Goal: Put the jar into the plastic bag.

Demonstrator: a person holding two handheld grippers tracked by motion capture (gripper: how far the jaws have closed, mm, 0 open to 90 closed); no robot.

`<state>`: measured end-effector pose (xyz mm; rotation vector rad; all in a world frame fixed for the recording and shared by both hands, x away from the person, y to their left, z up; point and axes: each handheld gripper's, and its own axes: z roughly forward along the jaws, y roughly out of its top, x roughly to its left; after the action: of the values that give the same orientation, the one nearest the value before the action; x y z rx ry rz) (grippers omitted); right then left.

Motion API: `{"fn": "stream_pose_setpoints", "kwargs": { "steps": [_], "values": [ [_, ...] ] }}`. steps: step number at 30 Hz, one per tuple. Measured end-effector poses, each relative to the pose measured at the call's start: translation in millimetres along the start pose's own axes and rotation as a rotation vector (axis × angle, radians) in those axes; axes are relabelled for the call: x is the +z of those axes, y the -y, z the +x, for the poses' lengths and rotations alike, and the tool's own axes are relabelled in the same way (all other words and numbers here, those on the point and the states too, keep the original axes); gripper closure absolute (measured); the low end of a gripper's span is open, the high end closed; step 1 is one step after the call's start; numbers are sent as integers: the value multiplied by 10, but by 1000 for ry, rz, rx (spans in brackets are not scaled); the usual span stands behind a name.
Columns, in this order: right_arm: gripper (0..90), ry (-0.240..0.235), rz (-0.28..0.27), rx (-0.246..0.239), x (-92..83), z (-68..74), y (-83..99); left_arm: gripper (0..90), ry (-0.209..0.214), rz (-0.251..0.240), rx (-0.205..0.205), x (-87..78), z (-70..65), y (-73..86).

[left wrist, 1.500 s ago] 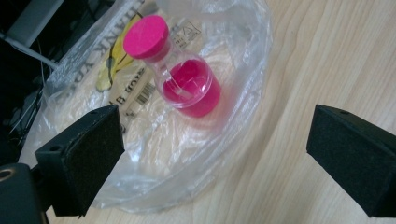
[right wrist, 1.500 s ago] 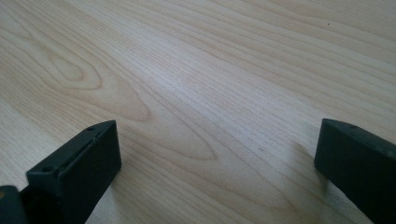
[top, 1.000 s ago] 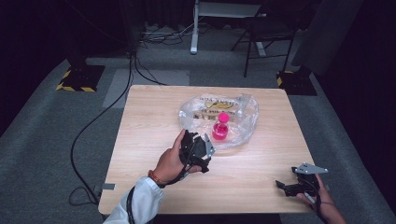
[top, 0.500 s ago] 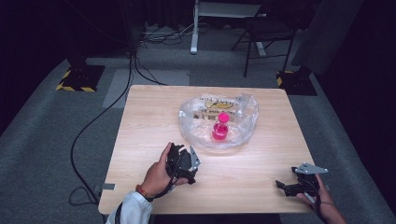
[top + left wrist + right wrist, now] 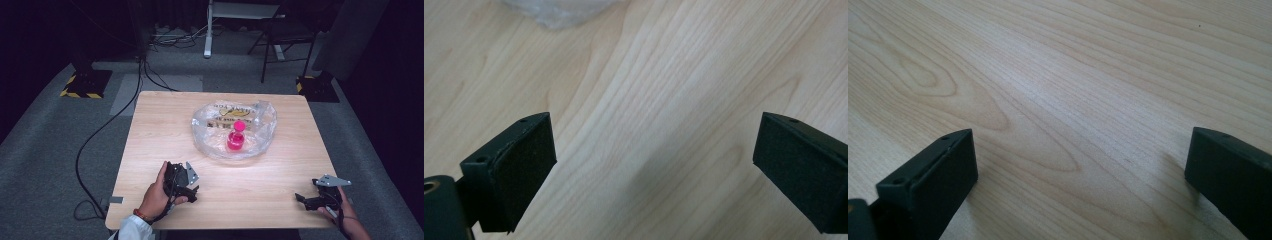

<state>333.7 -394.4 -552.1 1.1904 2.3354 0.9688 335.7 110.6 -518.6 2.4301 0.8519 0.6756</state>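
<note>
— Where do the tools stand?

— The left hand-held gripper [image 5: 186, 186] sits low over the near part of the surface [image 5: 165, 125], jaws spread wide with only bare wood between them. The right hand-held gripper [image 5: 311, 199] rests at the near right corner, jaws just as wide and holding nothing.

— And the bottle?

— The pink bottle [image 5: 235, 137] stands upright inside the clear bag [image 5: 215, 145] near the middle of the surface, well apart from both grippers. A corner of the bag [image 5: 559, 12] shows at the top of the left gripper view.

— So how far along?

— I'd judge the bagging looks done, since the bottle is in and both tools are free. The bag's mouth looks loose; closing it may be left.
</note>
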Motion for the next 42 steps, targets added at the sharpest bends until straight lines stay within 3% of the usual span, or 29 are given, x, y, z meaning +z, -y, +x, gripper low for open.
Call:
{"fn": "stream_pose_setpoints", "kwargs": {
  "steps": [9,12,20,25,33,42],
  "values": [
    [2,0,0,0,0,-1,0,33,15,5,-115,-54,134,292],
    [2,-1,0,-1,0,-1,0,33,39,-5,-169,-59,193,384],
    [2,-2,0,-2,0,-2,0,29,58,2,-258,-70,326,623],
    [2,-2,0,-2,1,-3,0,4,108,-11,-344,-66,452,774],
    [2,-2,0,-2,0,-2,0,1,111,-69,-341,-85,501,908],
    [2,-1,0,-1,-1,0,2,1,108,-68,-346,-91,503,918]
  ]
}}
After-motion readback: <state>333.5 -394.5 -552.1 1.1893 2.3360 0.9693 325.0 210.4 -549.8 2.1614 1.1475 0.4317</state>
